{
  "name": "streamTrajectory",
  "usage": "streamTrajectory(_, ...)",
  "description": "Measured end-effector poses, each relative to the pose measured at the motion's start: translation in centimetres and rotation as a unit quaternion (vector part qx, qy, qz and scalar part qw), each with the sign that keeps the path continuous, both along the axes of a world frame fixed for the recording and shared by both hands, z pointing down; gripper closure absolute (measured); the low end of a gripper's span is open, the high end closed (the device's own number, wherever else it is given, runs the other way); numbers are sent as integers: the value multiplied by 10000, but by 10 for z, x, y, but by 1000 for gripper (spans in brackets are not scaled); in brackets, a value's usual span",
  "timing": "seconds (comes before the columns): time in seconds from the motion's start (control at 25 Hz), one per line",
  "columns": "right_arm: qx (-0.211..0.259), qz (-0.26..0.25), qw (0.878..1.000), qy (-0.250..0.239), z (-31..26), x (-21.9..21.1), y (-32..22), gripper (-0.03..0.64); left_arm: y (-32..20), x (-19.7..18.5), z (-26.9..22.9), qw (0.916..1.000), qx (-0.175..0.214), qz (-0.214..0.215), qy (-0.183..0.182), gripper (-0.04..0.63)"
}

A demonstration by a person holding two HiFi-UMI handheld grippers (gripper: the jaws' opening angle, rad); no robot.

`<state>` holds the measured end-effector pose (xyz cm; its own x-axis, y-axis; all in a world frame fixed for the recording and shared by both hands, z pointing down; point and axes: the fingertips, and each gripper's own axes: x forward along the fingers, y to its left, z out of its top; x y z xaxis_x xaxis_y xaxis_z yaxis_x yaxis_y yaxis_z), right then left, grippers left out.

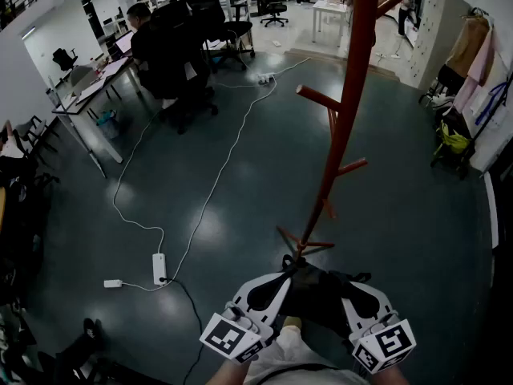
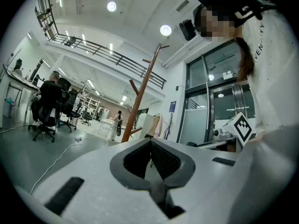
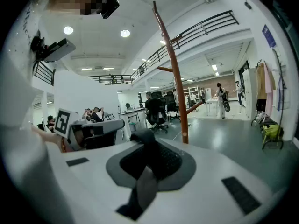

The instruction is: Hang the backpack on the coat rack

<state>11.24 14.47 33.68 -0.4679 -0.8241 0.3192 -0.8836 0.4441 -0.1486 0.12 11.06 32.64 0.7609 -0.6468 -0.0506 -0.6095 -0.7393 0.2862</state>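
Observation:
The coat rack is a tall red-brown pole with short pegs, standing on the grey floor just ahead of me. A black backpack hangs low between both grippers, near the rack's base. My left gripper holds its left side and my right gripper its right side. In the left gripper view the gripper is shut on a grey strap, with the rack beyond. In the right gripper view the gripper is shut on a dark strap, with the rack close ahead.
A white power strip and a long cable lie on the floor to the left. A person sits at a desk among office chairs at the back left. Hung clothes and a cart stand at the right wall.

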Motion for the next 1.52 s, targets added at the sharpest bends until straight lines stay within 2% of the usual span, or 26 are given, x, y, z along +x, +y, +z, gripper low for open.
streamTrajectory(0.32, 198, 267, 9994, 77, 0, 0, -100, 581, -59, 40, -8, 9992, 85, 361, 154, 586)
streamTrajectory(0.72, -39, 346, 9992, 184, 20, 4, -184, 580, -125, 76, 25, 9984, -78, 540, 159, 586)
streamTrajectory(0.92, -324, 292, 9989, 171, 29, 11, -207, 580, -149, 83, 30, 9982, -108, 522, 259, 586)
streamTrajectory(1.52, -1157, 362, 9926, 23, 76, 33, -233, 580, -177, 104, 72, 9963, -578, 562, 307, 586)
